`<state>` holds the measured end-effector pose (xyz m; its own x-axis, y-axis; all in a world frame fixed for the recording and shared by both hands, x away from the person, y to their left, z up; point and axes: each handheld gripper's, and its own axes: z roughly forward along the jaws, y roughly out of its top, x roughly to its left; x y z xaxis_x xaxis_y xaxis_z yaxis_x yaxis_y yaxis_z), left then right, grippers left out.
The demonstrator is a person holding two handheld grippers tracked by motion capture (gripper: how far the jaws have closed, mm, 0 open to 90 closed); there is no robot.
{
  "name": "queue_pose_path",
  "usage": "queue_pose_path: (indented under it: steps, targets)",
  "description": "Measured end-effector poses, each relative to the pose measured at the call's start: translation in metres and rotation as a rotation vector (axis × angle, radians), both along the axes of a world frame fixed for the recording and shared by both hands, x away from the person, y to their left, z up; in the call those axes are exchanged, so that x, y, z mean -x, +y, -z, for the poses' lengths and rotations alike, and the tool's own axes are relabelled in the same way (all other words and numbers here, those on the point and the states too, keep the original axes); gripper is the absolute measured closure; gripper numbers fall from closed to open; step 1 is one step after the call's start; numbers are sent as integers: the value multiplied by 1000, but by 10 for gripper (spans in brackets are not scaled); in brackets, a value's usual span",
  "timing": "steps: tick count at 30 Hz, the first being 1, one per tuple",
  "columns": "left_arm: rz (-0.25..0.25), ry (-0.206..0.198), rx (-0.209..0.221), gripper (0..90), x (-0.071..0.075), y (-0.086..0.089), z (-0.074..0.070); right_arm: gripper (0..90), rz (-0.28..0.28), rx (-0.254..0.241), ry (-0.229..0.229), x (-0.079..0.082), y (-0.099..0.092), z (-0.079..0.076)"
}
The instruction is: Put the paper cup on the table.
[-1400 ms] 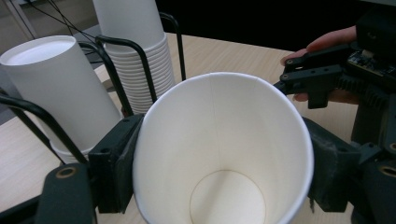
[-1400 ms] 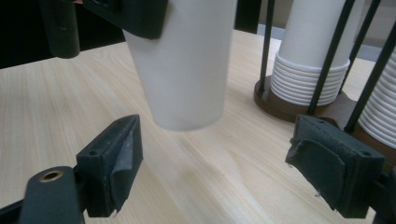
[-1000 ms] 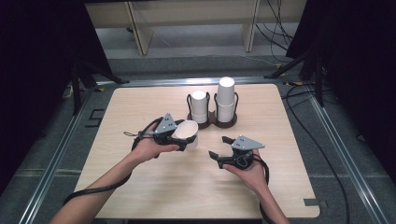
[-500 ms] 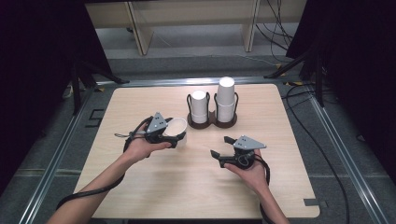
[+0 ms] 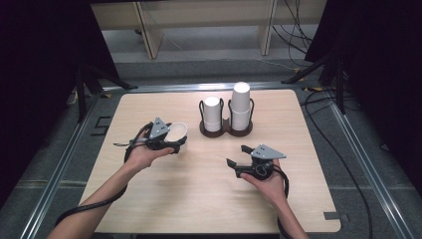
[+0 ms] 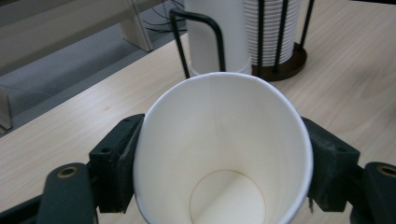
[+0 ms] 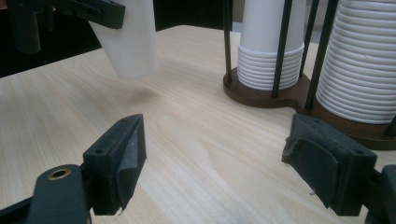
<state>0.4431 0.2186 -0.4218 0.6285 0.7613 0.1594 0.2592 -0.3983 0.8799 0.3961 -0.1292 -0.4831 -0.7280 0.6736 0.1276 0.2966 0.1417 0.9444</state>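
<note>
over the counter: left gripper fingers clamp one paper cup, clear of cup holder; placement pending; right gripper fingers open, empty.

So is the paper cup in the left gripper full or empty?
Empty. The left gripper view looks straight into the paper cup clamped between the left gripper's jaws, and its bare white bottom shows, with nothing inside.

A: Where does the cup holder stand?
B: On the table, near the far edge, about midway between its side edges, with two stacks of cups in it.
A: And the single paper cup?
B: Left of the holder, nearer the left edge. It seems lifted off the tabletop, though that's hard to judge.
</note>
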Motion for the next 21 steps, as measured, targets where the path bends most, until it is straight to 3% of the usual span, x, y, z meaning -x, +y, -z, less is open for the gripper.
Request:
queue_pose_path:
  steps: [7,12,21]
  targets:
    - [-83,-2,-22,243,-13,13,6,204,-6,7,9,0,-1,0]
    - [-146,13,-39,243,-21,20,10,203,0,26,-19,-2,-2,0]
    - [-188,15,-85,242,-30,24,14,203,0,24,-18,-2,-2,0]
